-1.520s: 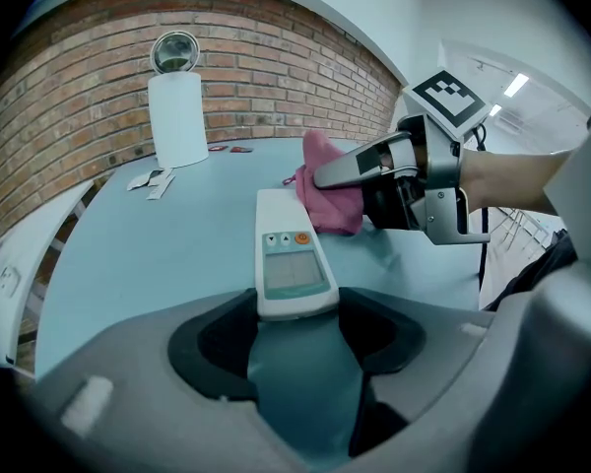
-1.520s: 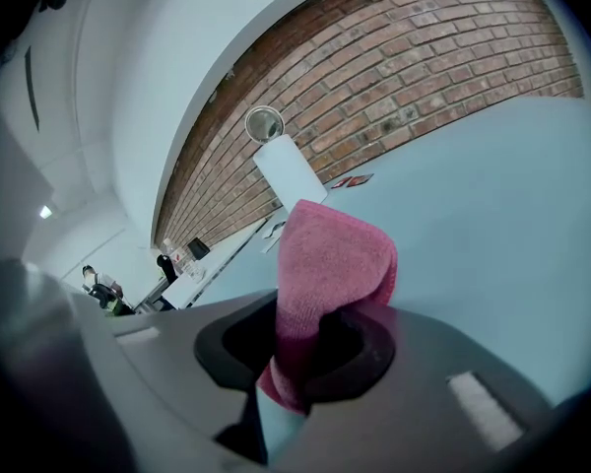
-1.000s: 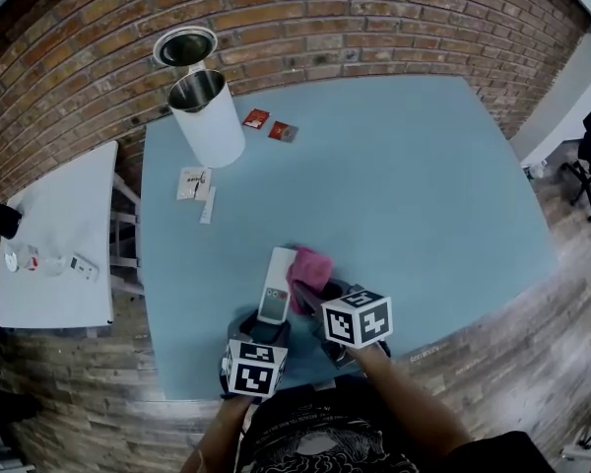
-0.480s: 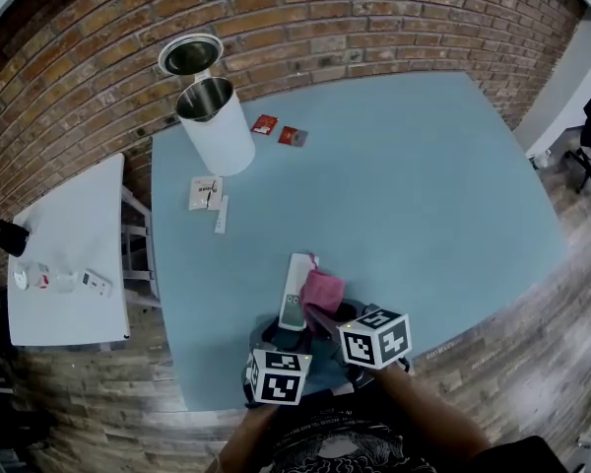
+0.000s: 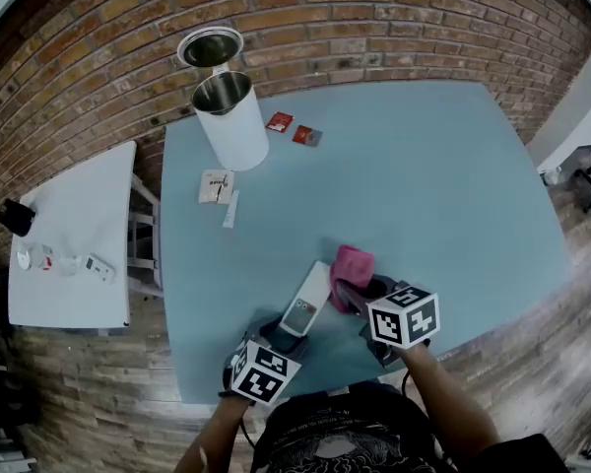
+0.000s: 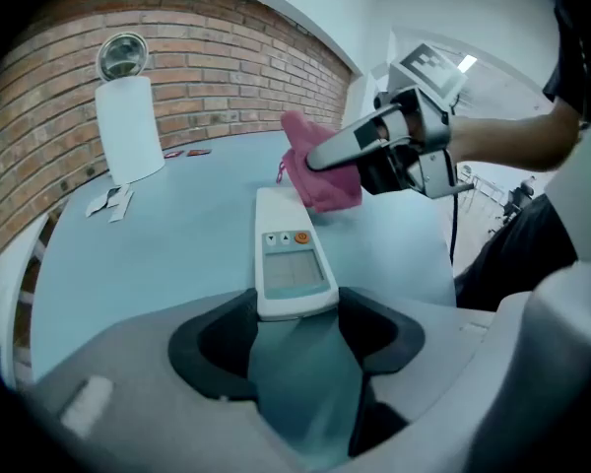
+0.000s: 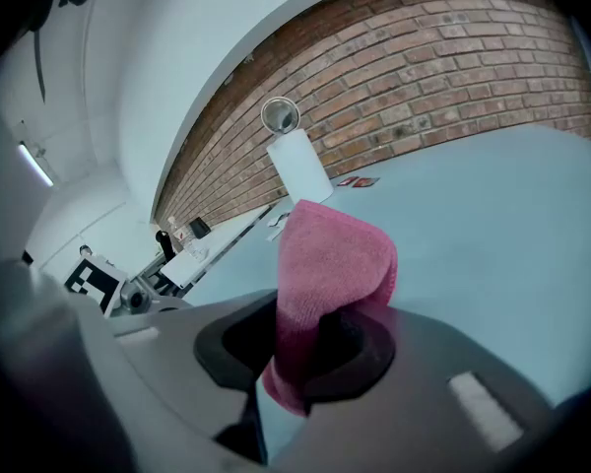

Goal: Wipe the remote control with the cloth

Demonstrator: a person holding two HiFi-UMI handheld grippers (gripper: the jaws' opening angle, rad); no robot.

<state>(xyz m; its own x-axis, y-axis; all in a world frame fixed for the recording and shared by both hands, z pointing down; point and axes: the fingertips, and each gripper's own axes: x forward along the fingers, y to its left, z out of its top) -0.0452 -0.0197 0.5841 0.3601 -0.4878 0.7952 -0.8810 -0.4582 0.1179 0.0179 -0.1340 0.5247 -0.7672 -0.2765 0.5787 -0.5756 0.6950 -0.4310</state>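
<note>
Against the earlier head view, the remote control [image 5: 307,304] has swung from pointing straight away from the person to leaning with its far end to the right, and the cloth [image 5: 352,267] now stands at that far end rather than along its side. The remote is white, screen and buttons facing up, above the blue table [image 5: 443,175] close to its near edge and left of that edge's middle. The left gripper [image 5: 281,334] pinches the remote's near end between its two jaws, one pad on each long side. The pink cloth is folded over and clamped in the closed jaws of the right gripper [image 5: 355,290], its loop standing up past the fingertips, just to the right of the remote's far end; contact between them cannot be told. Toward the far left corner stands a white open-topped can [image 5: 232,118], with two red packets [image 5: 294,128] to its right and white paper slips [image 5: 220,190] in front of it
</note>
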